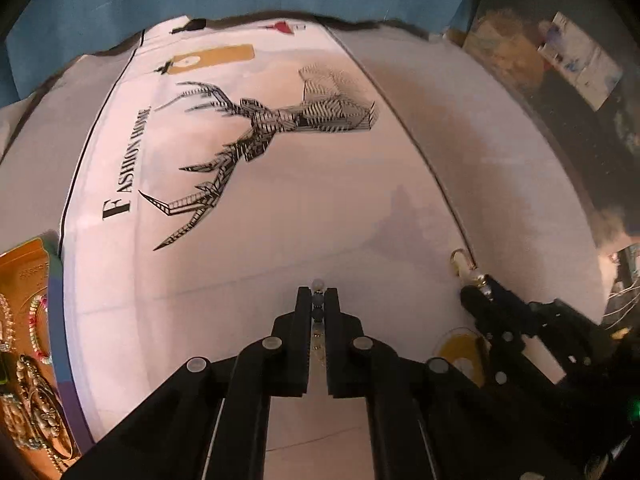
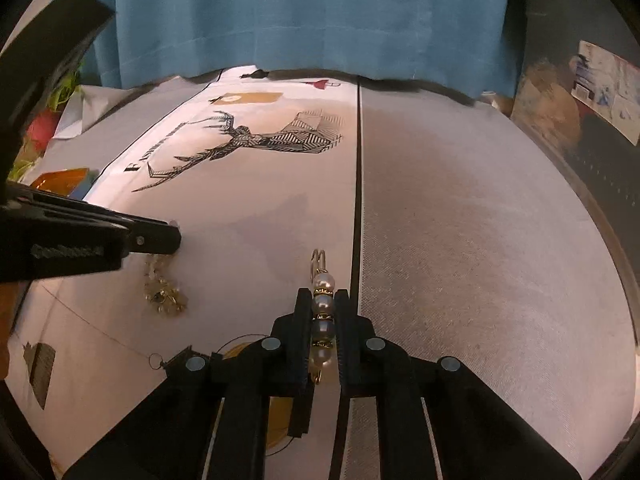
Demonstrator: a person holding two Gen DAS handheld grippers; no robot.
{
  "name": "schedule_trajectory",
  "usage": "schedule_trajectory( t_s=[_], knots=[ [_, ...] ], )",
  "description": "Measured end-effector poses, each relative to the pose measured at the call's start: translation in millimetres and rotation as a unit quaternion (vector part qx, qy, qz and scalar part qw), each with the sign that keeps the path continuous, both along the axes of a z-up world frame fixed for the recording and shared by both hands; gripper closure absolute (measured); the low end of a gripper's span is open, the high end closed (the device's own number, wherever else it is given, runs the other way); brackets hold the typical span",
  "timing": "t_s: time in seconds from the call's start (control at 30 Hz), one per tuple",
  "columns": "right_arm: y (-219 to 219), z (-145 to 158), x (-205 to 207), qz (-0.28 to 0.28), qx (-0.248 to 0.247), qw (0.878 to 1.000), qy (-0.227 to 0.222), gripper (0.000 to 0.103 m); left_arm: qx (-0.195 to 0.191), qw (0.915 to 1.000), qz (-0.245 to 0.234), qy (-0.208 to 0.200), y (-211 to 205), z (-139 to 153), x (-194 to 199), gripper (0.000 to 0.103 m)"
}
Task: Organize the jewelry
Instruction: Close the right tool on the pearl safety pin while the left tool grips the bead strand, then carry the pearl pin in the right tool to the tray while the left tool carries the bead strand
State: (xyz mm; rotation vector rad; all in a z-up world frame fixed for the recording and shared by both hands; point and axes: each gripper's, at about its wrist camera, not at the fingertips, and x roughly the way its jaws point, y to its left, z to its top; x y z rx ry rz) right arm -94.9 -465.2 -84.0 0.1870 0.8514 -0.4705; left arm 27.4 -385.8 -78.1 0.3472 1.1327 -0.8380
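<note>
In the left wrist view my left gripper (image 1: 318, 291) is shut on a slim beaded earring (image 1: 317, 300), whose top bead pokes out past the fingertips. The right wrist view shows the same gripper (image 2: 175, 235) at the left, with the earring's gold flower pendant (image 2: 165, 299) trailing onto the cloth below it. My right gripper (image 2: 323, 293) is shut on a pearl earring (image 2: 323, 305); its gold hook (image 2: 317, 261) sticks out ahead. From the left wrist view, the right gripper (image 1: 480, 286) and that hook (image 1: 456, 258) sit to the right.
A white cloth with a black deer print (image 1: 272, 128) covers the table. An orange jewelry tray (image 1: 24, 280) with bracelets and several pieces lies at the left edge. A blue curtain (image 2: 304, 20) hangs behind. A yellow round shape (image 1: 460, 352) lies under the right gripper.
</note>
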Motion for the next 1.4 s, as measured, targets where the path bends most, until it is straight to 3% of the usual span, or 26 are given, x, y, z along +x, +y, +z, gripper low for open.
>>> schedule_trajectory(
  t_s=[0.3,0.6,1.03,1.4],
  knots=[
    [3.5,41.1,-24.9,-0.024,0.002,0.999,-0.047,0.092,-0.069,0.9968,0.004,-0.040,39.4,61.6,-7.8,0.099],
    [45.4,82.2,-54.8,-0.009,-0.001,0.997,-0.074,0.092,-0.098,0.9921,0.015,-0.076,93.1,114.9,-30.1,0.099],
    [164.0,140.2,-114.3,0.054,-0.024,0.993,-0.099,0.092,-0.133,0.9822,0.045,-0.125,217.1,179.8,-99.0,0.099],
    [259.5,160.8,-151.9,0.112,-0.040,0.988,-0.102,0.092,-0.144,0.9759,0.060,-0.153,308.1,193.4,-161.6,0.099]
  ],
)
